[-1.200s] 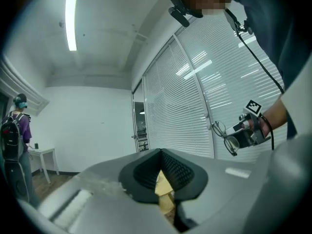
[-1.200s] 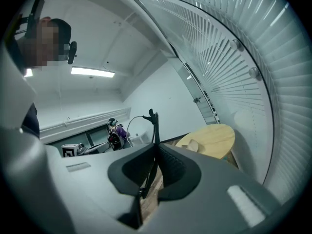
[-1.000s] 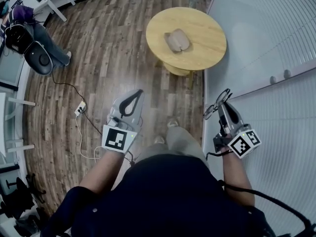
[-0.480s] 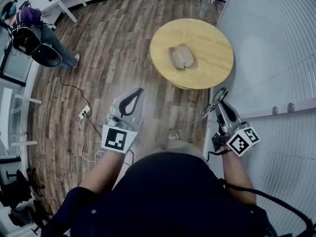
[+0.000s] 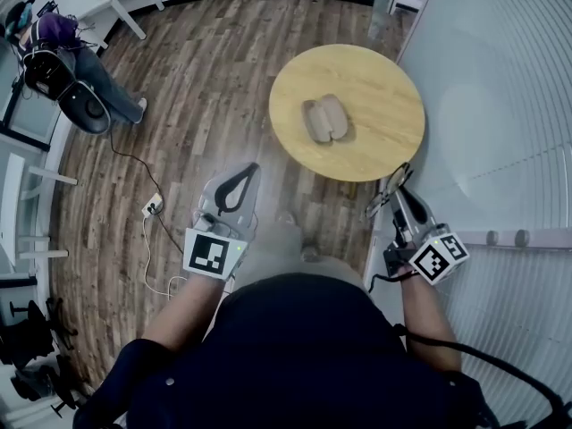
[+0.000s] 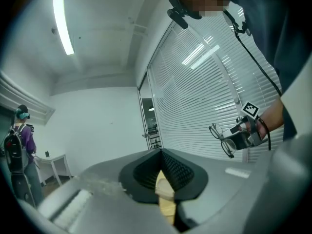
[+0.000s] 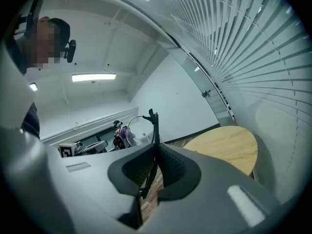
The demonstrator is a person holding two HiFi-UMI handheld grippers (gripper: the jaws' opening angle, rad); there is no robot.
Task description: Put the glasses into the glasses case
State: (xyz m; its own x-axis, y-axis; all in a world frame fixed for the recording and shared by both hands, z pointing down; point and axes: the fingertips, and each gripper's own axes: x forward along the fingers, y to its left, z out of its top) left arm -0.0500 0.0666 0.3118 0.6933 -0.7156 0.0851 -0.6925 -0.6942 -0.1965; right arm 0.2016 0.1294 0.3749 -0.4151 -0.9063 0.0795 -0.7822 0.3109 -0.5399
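Note:
An open tan glasses case point(image 5: 324, 119) lies on the round wooden table point(image 5: 375, 79), ahead of both grippers. My right gripper point(image 5: 401, 189) is shut on a pair of dark-rimmed glasses point(image 5: 390, 189), held just short of the table's near right edge. In the right gripper view a temple of the glasses point(image 7: 154, 130) runs up between the jaws, with the table point(image 7: 229, 147) beyond. My left gripper point(image 5: 251, 167) is shut and empty, over the wood floor left of the table. The left gripper view shows the glasses point(image 6: 222, 139) off to the right.
A slatted glass wall point(image 5: 500, 105) runs close along the right. On the floor at left lie a cable and power strip point(image 5: 152, 206). A seated person point(image 5: 54, 56) and a white desk point(image 5: 125, 3) are at the far left.
The table and case have drawn nearer in the head view. Both grippers have travelled forward with the person, the right one still holding the glasses.

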